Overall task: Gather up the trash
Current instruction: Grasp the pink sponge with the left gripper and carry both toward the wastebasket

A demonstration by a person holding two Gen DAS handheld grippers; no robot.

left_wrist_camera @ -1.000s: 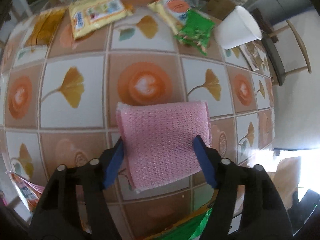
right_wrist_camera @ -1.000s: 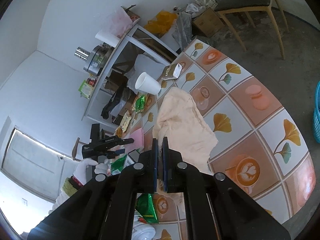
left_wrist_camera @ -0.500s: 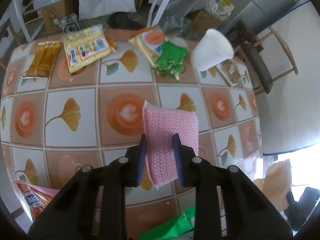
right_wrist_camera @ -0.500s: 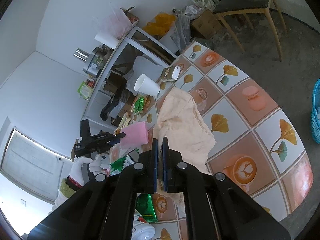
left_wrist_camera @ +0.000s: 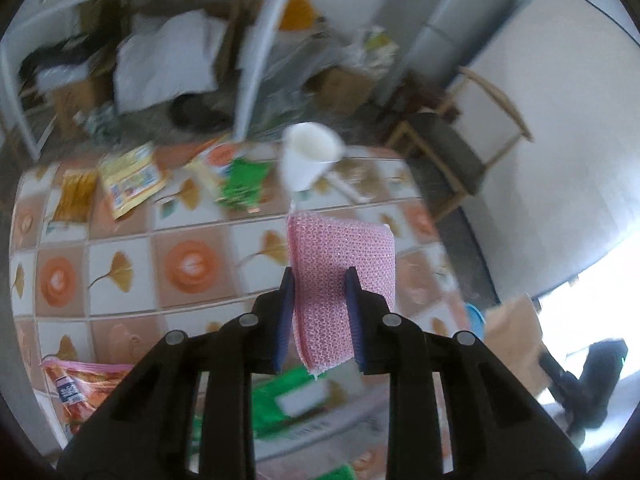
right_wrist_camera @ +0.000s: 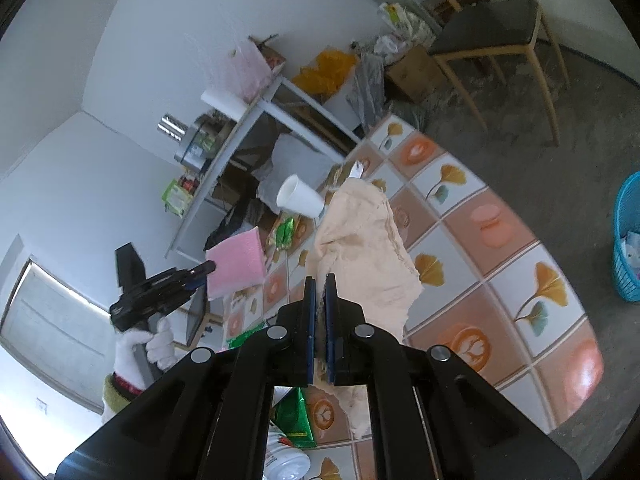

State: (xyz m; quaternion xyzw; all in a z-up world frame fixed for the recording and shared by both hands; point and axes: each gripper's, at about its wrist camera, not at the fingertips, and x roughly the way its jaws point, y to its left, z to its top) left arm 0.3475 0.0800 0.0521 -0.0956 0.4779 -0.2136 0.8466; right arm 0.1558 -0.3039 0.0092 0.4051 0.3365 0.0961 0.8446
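My left gripper (left_wrist_camera: 320, 280) is shut on a pink mesh scouring pad (left_wrist_camera: 340, 256) and holds it in the air over the tiled table (left_wrist_camera: 192, 264). From the right wrist view the same pad (right_wrist_camera: 236, 264) sticks out of the left gripper (right_wrist_camera: 200, 272), which a white-gloved hand (right_wrist_camera: 156, 344) holds. My right gripper (right_wrist_camera: 319, 284) is shut on the edge of a peach cloth (right_wrist_camera: 364, 248) that lies crumpled across the table (right_wrist_camera: 500, 280).
On the table's far side are a white foam cup (left_wrist_camera: 308, 156), a green wrapper (left_wrist_camera: 240, 188) and yellow packets (left_wrist_camera: 132, 180). Near its front edge lie a red packet (left_wrist_camera: 80, 384) and a green packet (right_wrist_camera: 296, 412). Beyond stand a metal shelf (right_wrist_camera: 248, 120), a chair (right_wrist_camera: 492, 32) and a blue basket (right_wrist_camera: 628, 240).
The left jaws closed on the pink pad and lifted it well off the table, tipping the view up towards the shelf. The right gripper keeps its hold on the cloth and has shifted slightly.
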